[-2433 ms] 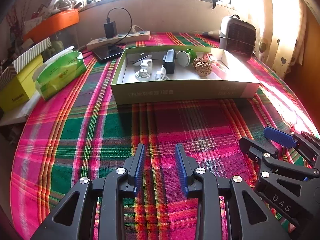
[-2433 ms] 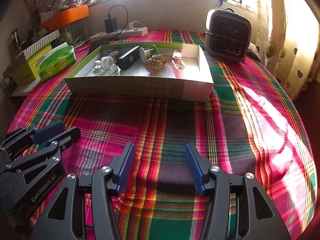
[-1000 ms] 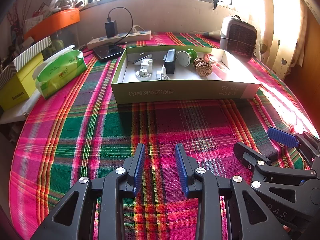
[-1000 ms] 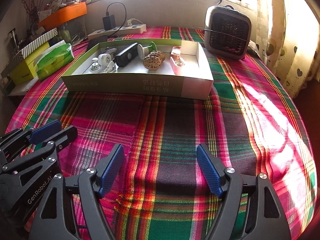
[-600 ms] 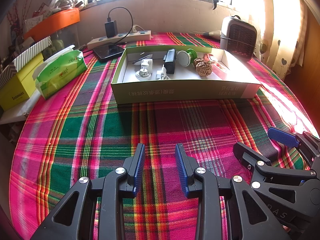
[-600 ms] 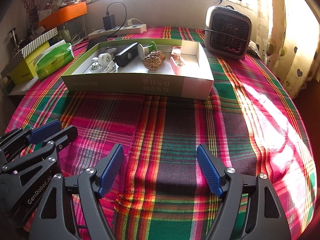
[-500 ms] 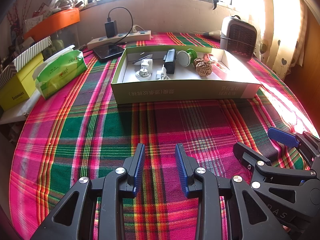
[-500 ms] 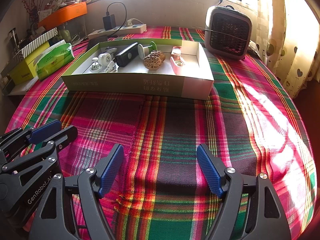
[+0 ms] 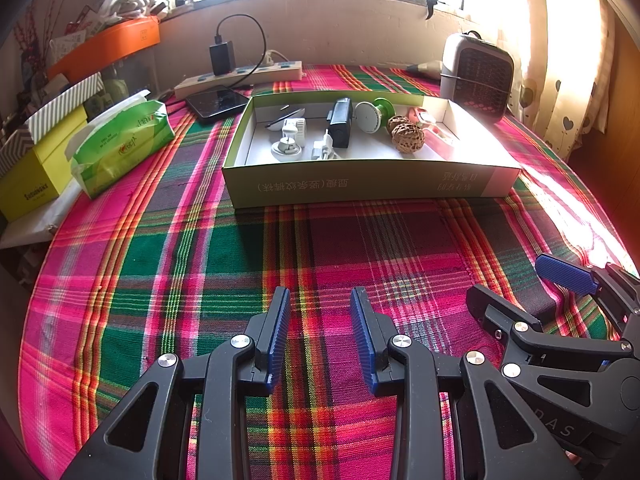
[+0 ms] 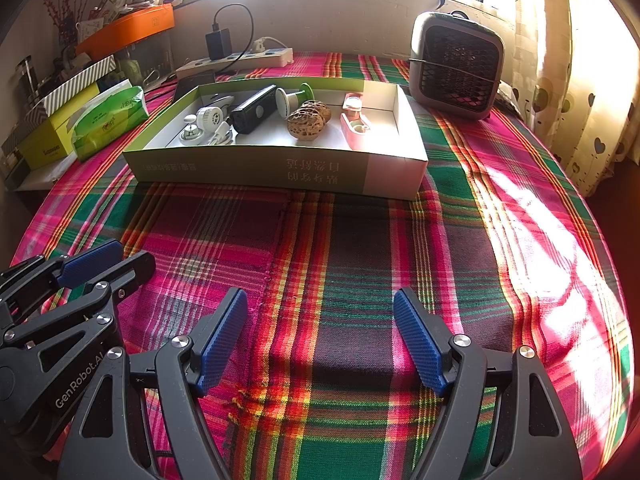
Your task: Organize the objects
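Over the plaid cloth, left gripper gapes empty; right gripper wide apart, empty.

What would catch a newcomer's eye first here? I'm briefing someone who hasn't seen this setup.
The bright pink, green and red plaid tablecloth fills the view. At its middle sits a shallow green-and-white box holding small items, among them two walnuts and a black device. Nearest, the left gripper and right gripper hang open and empty over bare cloth.

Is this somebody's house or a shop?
Probably a home: a table under a plaid cloth by a curtained window, with a tissue pack, a power strip and a small heater.
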Demonstrator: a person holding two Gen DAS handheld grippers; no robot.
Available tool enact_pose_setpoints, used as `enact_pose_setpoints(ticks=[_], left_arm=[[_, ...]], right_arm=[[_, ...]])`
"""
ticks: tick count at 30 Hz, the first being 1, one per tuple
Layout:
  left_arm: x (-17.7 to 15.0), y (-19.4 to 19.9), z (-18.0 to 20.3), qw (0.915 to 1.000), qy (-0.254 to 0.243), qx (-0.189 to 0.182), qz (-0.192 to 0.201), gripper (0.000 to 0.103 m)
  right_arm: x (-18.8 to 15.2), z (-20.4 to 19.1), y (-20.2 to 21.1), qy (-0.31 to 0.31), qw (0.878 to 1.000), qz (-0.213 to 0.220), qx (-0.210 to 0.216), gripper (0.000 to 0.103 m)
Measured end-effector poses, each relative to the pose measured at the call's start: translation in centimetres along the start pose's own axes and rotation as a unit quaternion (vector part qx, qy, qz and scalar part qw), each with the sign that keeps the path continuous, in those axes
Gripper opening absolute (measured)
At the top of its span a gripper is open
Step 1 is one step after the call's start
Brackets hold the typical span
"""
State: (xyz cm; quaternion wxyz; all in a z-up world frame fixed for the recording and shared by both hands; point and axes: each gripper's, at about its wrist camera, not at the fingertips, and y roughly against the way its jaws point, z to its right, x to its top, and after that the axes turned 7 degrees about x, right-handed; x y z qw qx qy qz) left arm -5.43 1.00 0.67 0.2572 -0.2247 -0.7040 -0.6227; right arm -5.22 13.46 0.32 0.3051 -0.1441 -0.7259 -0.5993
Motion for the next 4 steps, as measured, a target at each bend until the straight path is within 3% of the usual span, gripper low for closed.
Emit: enact_pose_setpoints(ticks=[4], left_arm=[[-0.01, 0.0, 0.02, 1.0, 0.0, 0.0, 0.0, 0.029]], right_arm=[[0.0, -0.01, 0.0, 0.0, 1.0, 0.0, 0.0, 0.076]])
